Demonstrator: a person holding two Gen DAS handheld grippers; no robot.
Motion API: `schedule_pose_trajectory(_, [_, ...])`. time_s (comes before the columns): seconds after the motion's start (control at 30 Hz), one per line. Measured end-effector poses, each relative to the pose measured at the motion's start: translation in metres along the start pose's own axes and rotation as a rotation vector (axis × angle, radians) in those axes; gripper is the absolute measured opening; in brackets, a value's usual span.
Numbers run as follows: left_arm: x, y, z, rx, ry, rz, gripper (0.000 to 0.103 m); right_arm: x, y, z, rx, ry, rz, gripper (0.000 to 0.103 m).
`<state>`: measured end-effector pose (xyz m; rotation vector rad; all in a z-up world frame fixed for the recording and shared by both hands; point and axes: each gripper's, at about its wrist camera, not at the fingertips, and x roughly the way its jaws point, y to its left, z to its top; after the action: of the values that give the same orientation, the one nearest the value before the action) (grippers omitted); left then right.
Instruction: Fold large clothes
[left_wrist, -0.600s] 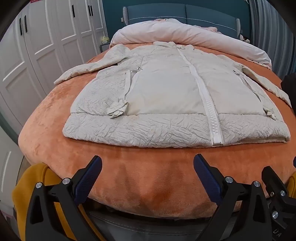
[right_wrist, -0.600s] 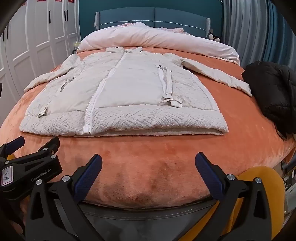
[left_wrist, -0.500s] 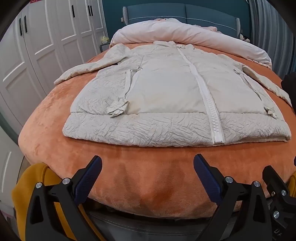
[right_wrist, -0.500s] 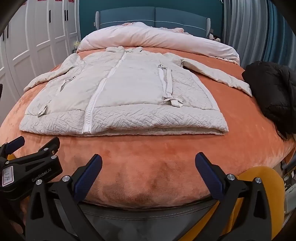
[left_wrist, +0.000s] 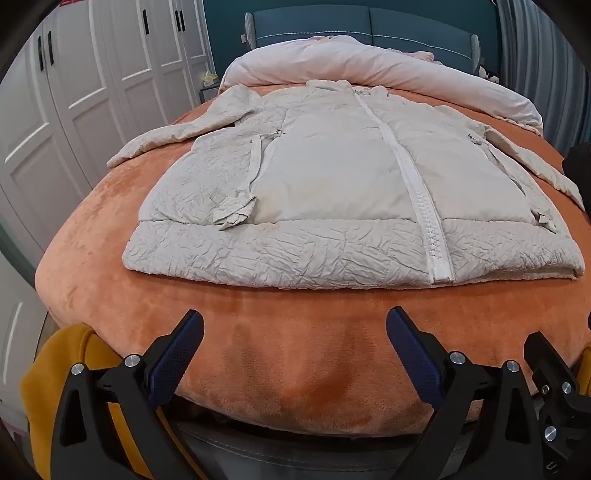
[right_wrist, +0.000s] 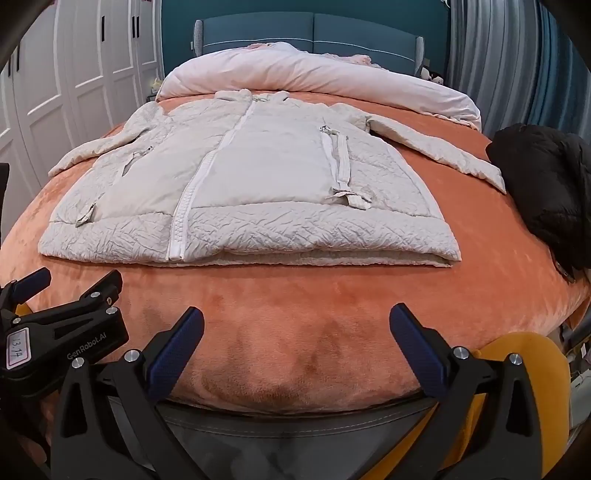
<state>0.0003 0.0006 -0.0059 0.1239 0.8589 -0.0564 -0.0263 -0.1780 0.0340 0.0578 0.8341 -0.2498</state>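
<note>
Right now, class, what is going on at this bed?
A person holds a gripper in each hand at the foot of the bed. A pale coat lies flat on the orange blanket, zipped, sleeves spread. The left gripper and right gripper are both open and empty, short of the hem. No fold has begun. A black garment lies to the right.

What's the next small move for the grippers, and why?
Probably reach the left gripper forward to the spread sleeve: the cream coat lies flat, zipped and unfolded on the orange blanket, and both it and the right gripper hang open and empty short of the hem.
</note>
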Motion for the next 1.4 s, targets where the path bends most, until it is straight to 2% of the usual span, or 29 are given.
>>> schedule_pose_trajectory(1.4, [0.003, -0.011, -0.006, 0.026, -0.002, 0.011, 0.096, 0.005, 0.005, -0.002, -0.001, 0.006, 0.009, 0.098])
